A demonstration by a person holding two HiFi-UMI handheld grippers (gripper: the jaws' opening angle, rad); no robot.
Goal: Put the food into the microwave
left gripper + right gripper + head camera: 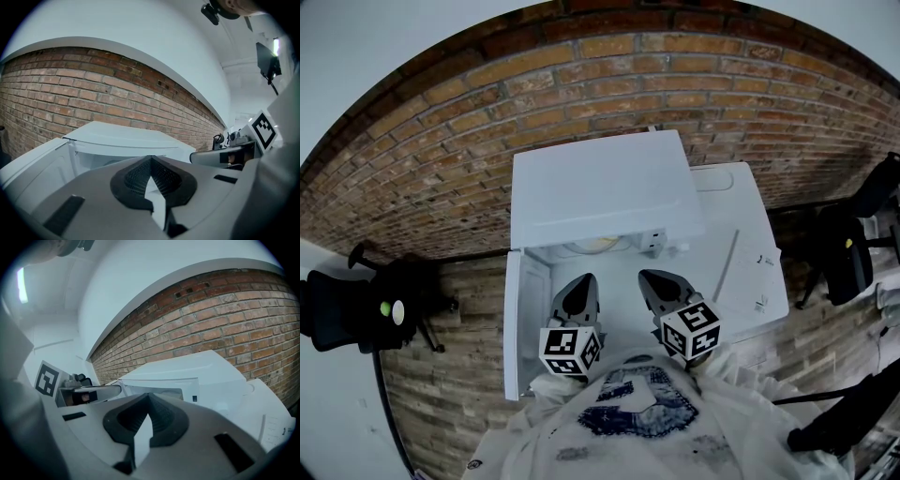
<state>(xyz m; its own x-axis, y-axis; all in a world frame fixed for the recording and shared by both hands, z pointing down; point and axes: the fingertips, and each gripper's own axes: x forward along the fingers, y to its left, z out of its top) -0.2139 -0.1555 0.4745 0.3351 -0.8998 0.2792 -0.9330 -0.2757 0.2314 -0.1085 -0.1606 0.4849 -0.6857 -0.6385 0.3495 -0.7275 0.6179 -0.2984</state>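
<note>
Evidently the white microwave (600,192) stands with its door (525,314) hanging open at its left. Before its mouth, the left gripper (581,286) and right gripper (654,281) are both clenched on nothing. Only the head view shows the pale yellow food (596,247) inside the microwave; neither gripper view makes it out. Nudging that smooth door with clenched tips could slip, I'd judge, leaving it ajar.

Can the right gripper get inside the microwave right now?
Probably yes: the microwave door hangs open to the left, and nothing stands between the right gripper and the opening.
</note>
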